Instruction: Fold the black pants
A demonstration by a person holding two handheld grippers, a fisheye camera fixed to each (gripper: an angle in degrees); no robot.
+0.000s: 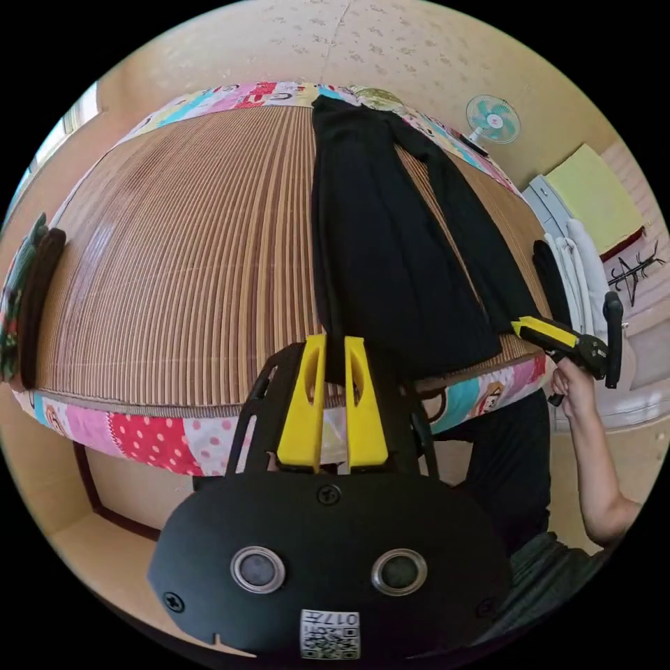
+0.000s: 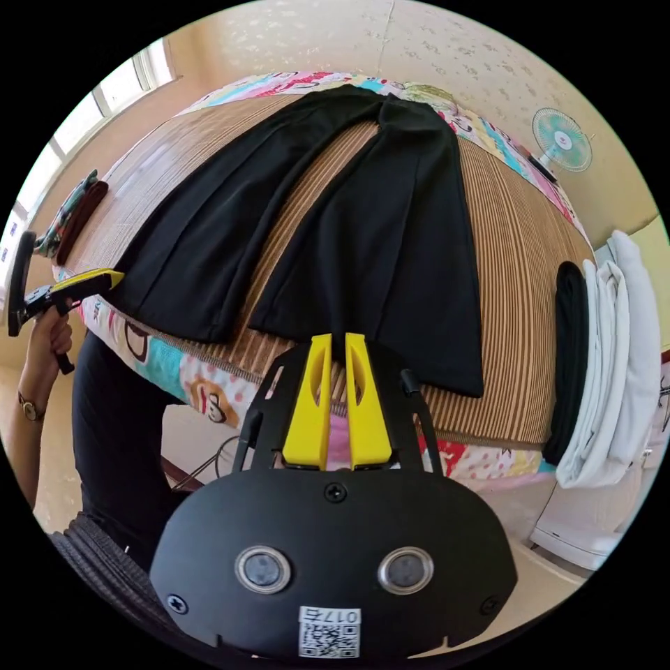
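Note:
The black pants (image 1: 391,230) lie flat on a striped bamboo mat (image 1: 174,265) on the bed, legs spread toward me and waist at the far edge. My left gripper (image 1: 333,340) has its jaws close together on the hem corner of one leg. It also appears from the side in the right gripper view as the left gripper (image 2: 105,279), at that leg's outer corner. My right gripper (image 2: 332,336) is shut on the hem of the other leg (image 2: 391,265). In the left gripper view the right gripper (image 1: 523,324) pinches that hem, held by a hand (image 1: 572,384).
A stack of folded white and black clothes (image 2: 607,363) sits on the mat's right side, and folded dark items (image 1: 28,293) on its left end. The patterned bedsheet (image 1: 146,433) hangs over the near bed edge. A fan (image 2: 562,139) stands by the wall. The person stands between both grippers.

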